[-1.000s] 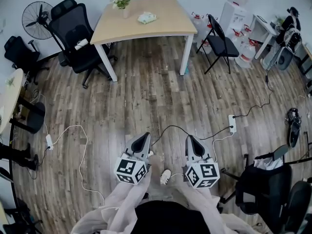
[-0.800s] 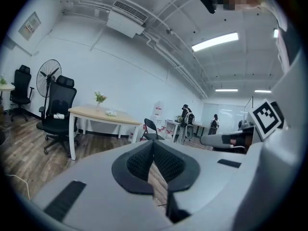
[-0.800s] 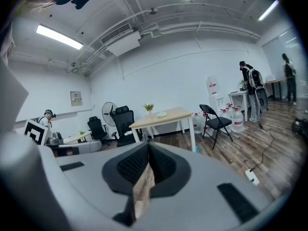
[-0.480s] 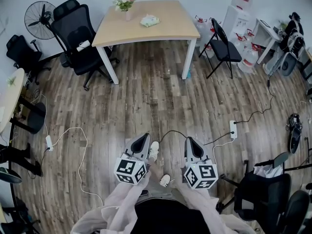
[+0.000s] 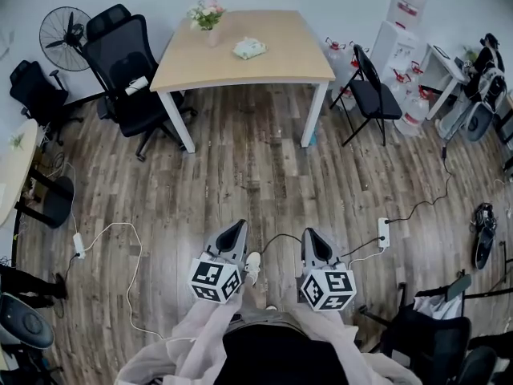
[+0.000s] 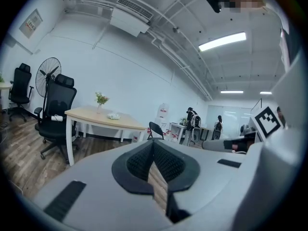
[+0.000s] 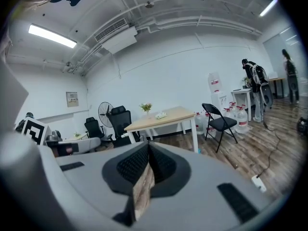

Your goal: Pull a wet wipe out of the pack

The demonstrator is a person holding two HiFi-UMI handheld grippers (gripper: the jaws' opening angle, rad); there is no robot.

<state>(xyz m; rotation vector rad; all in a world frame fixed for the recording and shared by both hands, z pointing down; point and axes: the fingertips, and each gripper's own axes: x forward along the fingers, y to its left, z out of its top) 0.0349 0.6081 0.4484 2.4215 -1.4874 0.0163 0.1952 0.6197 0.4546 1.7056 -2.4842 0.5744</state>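
The wet wipe pack (image 5: 250, 49) is a small pale green packet lying on the light wood table (image 5: 280, 54) far ahead; it also shows tiny in the left gripper view (image 6: 114, 116) and the right gripper view (image 7: 161, 115). My left gripper (image 5: 239, 225) (image 6: 153, 143) and right gripper (image 5: 310, 234) (image 7: 148, 146) are held side by side over the wooden floor, well short of the table. Both point forward with their dark pads closed together and nothing between them.
A flower vase (image 5: 207, 14) stands on the table's far left. A black office chair (image 5: 132, 62) and a fan (image 5: 62, 30) are left of the table, a folding chair (image 5: 373, 87) right. A power strip (image 5: 383, 233) and cables lie on the floor.
The table and pack have come nearer and sit lower in the head view as I walk forward. Both grippers keep their pose in front of my body, still closed.
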